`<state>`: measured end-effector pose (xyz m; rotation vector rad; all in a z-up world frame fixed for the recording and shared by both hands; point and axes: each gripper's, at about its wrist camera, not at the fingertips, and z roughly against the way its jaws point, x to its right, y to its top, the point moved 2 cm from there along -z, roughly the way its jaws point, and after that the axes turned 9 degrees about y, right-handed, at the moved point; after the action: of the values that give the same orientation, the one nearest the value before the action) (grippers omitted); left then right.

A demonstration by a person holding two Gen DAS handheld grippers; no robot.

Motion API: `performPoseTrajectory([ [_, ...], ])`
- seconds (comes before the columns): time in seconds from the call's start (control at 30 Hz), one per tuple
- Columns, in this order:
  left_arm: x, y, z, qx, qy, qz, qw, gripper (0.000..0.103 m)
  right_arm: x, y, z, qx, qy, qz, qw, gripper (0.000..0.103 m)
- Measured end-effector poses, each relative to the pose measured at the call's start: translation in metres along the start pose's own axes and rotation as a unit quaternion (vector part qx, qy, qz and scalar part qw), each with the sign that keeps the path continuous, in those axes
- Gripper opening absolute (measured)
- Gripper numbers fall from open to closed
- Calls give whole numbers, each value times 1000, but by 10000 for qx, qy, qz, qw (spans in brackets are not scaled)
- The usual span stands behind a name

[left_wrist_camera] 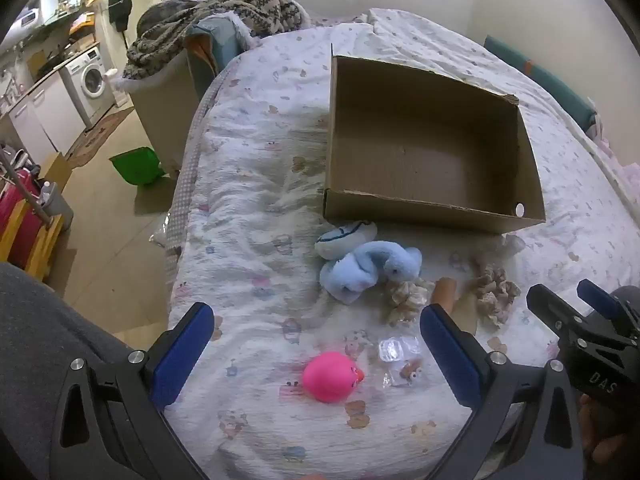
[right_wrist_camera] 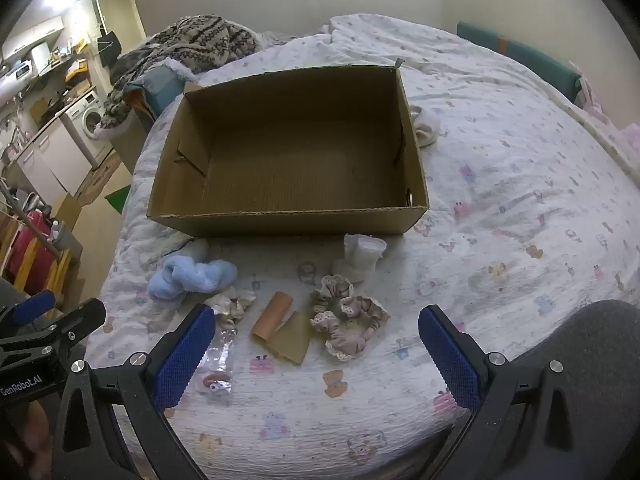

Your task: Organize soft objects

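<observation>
Box: open brown cardboard box [right_wrist_camera: 288, 216], empty, upright on the bed.
Blue plush [right_wrist_camera: 192, 276]: twisted, lying before the box.
Scrunchies [right_wrist_camera: 348, 320]: frilly, beside the plush.
Pink ball [left_wrist_camera: 330, 376]: nearest the bed's edge.

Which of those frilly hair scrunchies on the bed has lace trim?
The mauve scrunchie right of the cardboard tube; the cream scrunchie left of it has none.

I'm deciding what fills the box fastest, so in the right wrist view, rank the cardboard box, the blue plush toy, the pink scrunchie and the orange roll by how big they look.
1. cardboard box, by far the largest
2. blue plush toy and pink scrunchie: look alike, not ranked
3. orange roll, smallest
</observation>
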<state>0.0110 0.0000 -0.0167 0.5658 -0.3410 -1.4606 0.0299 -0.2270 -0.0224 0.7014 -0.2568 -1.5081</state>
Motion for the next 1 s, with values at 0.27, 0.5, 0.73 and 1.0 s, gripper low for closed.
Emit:
performPoseTrajectory([
  [0.27, 1, 0, -4, -63, 15, -3, 10000, 103, 0, 0, -1, -5, -59, 30, 10000, 103],
  [0.5, -4, -2, -4, -96, -26, 31, 9999, 103, -2, 1, 2, -16, -54, 22, 10000, 103],
  [0.73, -3, 0, -3, -117, -40, 48, 9999, 103, 6, -1, -1, 24, -88, -53, 9999, 103],
  [1.0, -1, -1, -4, -132, -40, 43, 9999, 103, 5, 1, 1, 16, -101, -103, 9999, 103],
])
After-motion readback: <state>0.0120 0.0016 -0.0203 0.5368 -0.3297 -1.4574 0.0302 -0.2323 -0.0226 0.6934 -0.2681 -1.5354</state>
